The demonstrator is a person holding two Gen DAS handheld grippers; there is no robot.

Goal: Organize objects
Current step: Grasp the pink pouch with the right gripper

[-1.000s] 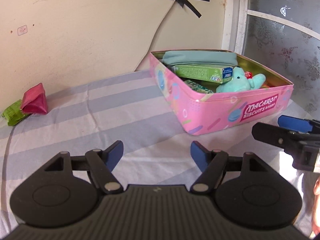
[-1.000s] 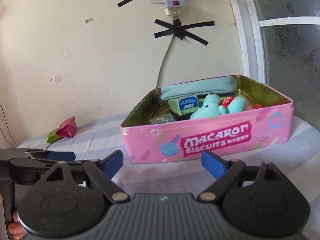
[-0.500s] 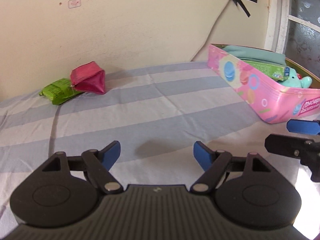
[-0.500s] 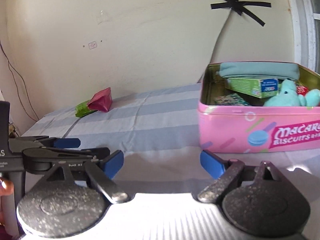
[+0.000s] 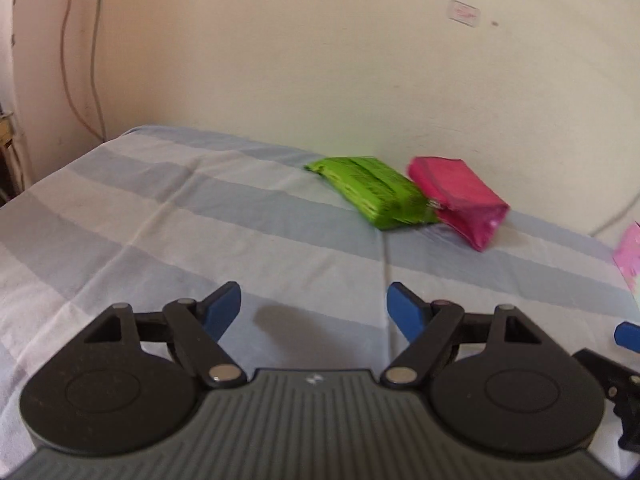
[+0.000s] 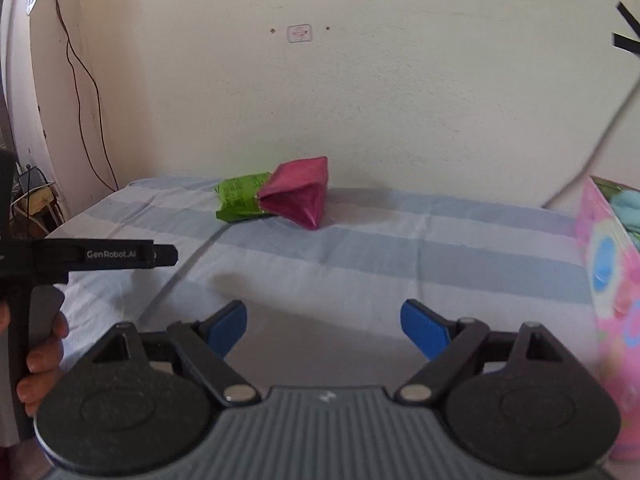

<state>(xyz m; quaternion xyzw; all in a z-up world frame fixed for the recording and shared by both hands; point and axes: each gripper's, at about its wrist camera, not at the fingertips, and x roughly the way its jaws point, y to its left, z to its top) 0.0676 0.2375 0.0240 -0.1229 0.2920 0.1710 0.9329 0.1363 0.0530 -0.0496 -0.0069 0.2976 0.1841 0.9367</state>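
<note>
Both jaws stand apart, empty: left gripper (image 5: 314, 310) just widened, right gripper (image 6: 324, 330) too, low in frame. Beyond, mid-frame by the wall, green packet (image 5: 374, 192) touches pink pouch (image 5: 460, 200); pink tin (image 6: 612, 280) at right edge.

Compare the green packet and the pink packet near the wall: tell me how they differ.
Colour: the green packet is lime with dark print; the pink packet is plain magenta.
Pose: the green packet lies flat on the striped sheet; the pink packet stands taller, puffed into a wedge.
Place: seen from the right wrist, the green packet lies left and partly behind the pink packet, which covers its end.
Shared: both are soft wrapped packs, touching each other, outside the pink tin, ungripped.
</note>
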